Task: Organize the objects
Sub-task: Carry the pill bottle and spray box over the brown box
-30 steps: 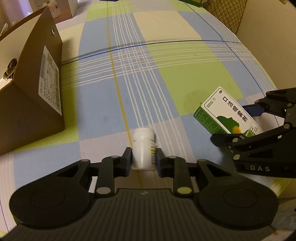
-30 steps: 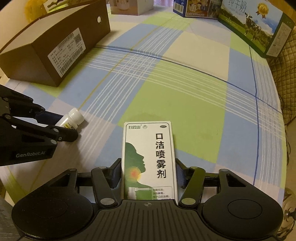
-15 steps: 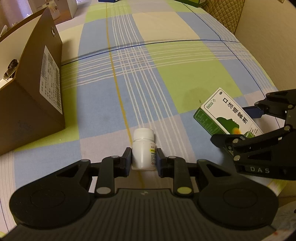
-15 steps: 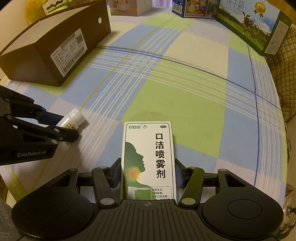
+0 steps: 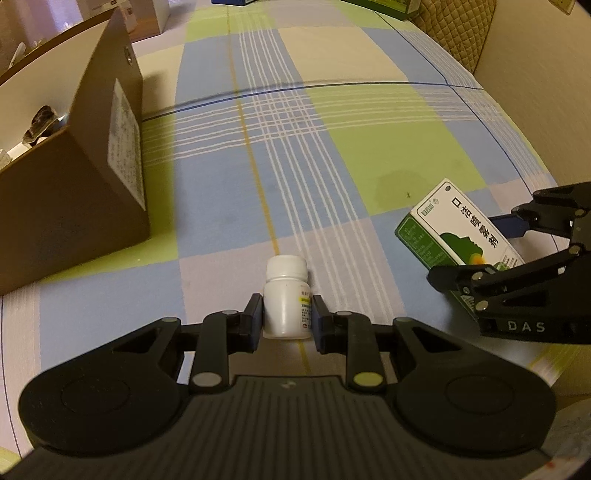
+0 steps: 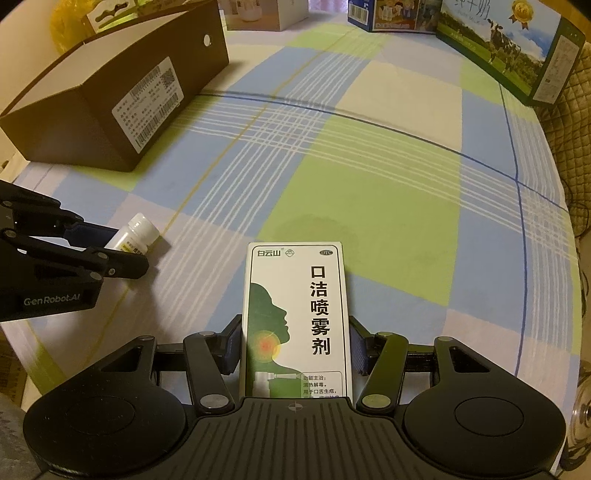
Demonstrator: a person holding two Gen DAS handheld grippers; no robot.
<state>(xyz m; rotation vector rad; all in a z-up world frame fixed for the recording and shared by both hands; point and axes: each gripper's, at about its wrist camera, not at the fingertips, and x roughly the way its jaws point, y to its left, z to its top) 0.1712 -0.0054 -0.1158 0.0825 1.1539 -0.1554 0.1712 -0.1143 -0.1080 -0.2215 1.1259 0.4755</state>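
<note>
My left gripper (image 5: 287, 318) is shut on a small white pill bottle (image 5: 286, 295), cap pointing forward, just above the checked tablecloth; it also shows in the right wrist view (image 6: 135, 236). My right gripper (image 6: 295, 350) is shut on a white and green medicine spray box (image 6: 295, 317), held flat with its printed face up; the box also shows at the right of the left wrist view (image 5: 458, 229). The two grippers are side by side near the table's front edge.
An open brown cardboard box (image 5: 70, 177) with a white label stands at the left and holds some items; it also shows in the right wrist view (image 6: 122, 99). Milk cartons (image 6: 509, 44) and other boxes line the far edge. A quilted chair back (image 5: 454, 29) is at the far right.
Both grippers have shifted slightly forward while keeping their holds; the cardboard box looks a little nearer in the left wrist view.
</note>
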